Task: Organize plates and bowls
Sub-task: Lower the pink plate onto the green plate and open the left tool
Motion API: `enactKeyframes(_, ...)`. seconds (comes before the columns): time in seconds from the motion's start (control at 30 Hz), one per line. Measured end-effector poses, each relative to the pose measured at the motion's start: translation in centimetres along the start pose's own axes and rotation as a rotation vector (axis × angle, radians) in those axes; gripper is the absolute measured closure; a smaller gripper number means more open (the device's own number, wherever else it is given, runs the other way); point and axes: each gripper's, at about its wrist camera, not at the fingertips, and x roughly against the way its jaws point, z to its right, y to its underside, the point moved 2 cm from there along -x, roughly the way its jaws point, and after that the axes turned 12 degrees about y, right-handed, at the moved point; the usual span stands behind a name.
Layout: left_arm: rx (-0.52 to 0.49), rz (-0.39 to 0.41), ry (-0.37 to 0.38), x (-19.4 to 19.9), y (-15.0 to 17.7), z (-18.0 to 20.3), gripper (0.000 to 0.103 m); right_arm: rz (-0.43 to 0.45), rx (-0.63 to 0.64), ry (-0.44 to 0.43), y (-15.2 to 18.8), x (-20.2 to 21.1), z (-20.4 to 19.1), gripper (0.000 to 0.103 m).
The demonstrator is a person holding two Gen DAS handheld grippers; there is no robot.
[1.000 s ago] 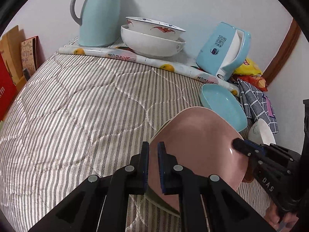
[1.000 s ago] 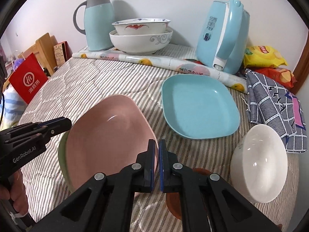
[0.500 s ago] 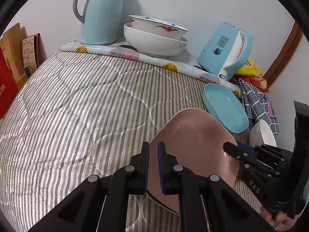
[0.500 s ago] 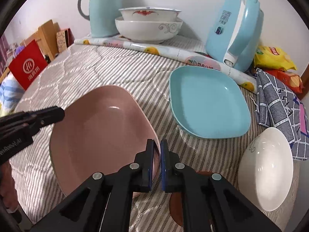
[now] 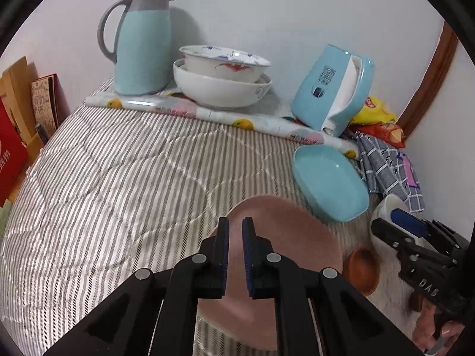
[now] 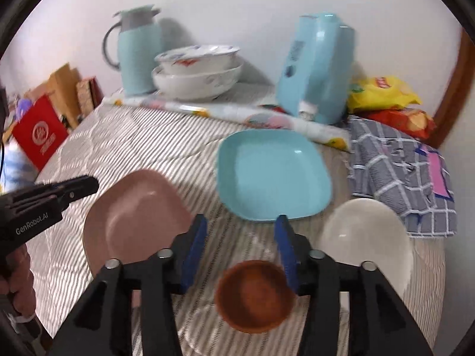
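The left hand-held gripper (image 5: 235, 231) is hovering over the pink plate (image 5: 285, 255), its blue-padded fingers drawn nearly together with only a thin gap between them; whether they are nipping the plate's rim I cannot tell. The right hand-held gripper (image 6: 240, 237) is standing spread wide, its two fingers framing the small brown bowl (image 6: 253, 296) below without touching it.

The pink plate is lying on the striped quilt (image 5: 118, 184) of the bed, toward the near edge. Just beside it, farther back and to the right, the blue plate (image 6: 273, 178) is sitting flat on the quilt. The white bowl (image 6: 368, 237) is resting at the right, near the brown bowl and next to a checked grey cloth (image 6: 400, 172).

Along the wall, two large white bowls (image 5: 222, 80) are sitting nested one inside the other on a fruit-patterned roll (image 5: 207, 115), between a pale blue thermos jug (image 5: 142, 41) and a blue kettle (image 5: 332, 89). Yellow and red snack bags (image 6: 386, 101) are lying in the far right corner.
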Motion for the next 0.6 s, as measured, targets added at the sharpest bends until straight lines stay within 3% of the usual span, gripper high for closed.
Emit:
enactKeyframes(0.17,-0.010,0.018,0.003,-0.2,-1.5,1.5,0.093,0.015,-0.082,0.039,-0.8,0.5,3.5,0.051)
enactKeyframes(0.33,-0.021,0.029,0.003,-0.8,-2.7,2.5,0.093,0.013,-0.128,0.087,-1.9,0.1,6.3,0.037)
enactKeyframes(0.37,-0.028,0.025,0.013,-1.2,-2.9,2.9,0.093,0.012,-0.135,0.087,-2.1,-0.1,6.7,0.033)
enactKeyframes(0.6,-0.055,-0.008,0.035,-3.7,-4.2,4.3,0.093,-0.052,-0.166,0.038,-3.2,-2.5,8.6,0.032)
